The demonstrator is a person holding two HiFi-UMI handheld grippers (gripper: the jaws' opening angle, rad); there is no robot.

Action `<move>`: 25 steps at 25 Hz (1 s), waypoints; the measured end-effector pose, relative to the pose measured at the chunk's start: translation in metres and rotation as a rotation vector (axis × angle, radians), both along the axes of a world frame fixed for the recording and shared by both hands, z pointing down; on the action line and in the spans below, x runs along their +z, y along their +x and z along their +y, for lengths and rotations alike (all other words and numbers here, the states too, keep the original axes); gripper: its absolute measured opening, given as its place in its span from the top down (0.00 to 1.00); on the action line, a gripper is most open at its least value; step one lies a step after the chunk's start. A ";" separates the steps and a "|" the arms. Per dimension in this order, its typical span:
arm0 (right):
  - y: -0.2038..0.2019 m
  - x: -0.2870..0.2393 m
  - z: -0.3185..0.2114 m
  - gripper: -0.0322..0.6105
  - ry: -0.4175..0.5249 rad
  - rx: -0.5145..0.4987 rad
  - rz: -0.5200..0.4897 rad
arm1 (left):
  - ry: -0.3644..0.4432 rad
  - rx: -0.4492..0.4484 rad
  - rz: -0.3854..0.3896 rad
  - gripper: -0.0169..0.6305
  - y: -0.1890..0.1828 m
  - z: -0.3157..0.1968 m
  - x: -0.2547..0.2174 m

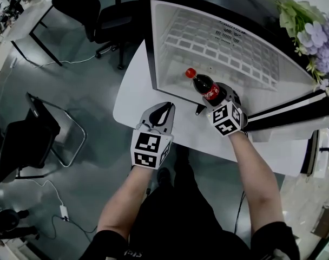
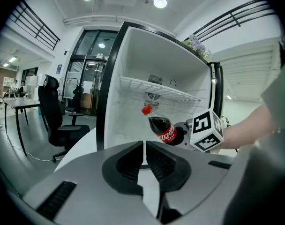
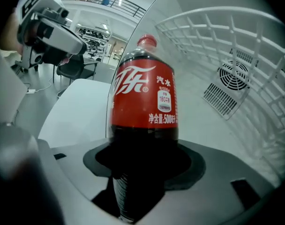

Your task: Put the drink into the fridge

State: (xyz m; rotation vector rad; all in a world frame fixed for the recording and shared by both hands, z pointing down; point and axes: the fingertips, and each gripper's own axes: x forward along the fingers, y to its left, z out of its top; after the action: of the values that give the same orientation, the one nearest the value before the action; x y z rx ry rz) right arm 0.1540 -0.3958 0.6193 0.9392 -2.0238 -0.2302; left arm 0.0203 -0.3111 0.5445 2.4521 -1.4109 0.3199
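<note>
Bottle [image 3: 143, 102] apparently clamped in right tongs [image 3: 142, 170].

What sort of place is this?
Probably an open office or lab: a swivel chair by a desk, glass doors, and an open fridge on a white table.

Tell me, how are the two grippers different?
The right gripper has its jaws spread wide around a cola bottle; the left gripper has its jaws nearly together, holding nothing. The right gripper is at the mouth of the open fridge; the left gripper hangs back over the white table. Both carry a black-and-white marker cube.
</note>
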 end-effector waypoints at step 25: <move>0.033 0.013 -0.008 0.54 -0.038 0.025 0.173 | -0.008 -0.002 0.006 0.92 -0.005 -0.013 -0.003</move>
State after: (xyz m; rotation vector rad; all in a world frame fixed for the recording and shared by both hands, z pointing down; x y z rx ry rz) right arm 0.1867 -0.4035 0.6320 0.8895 -1.8507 -0.2493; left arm 0.0157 -0.3245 0.5417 2.4431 -1.4066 0.3165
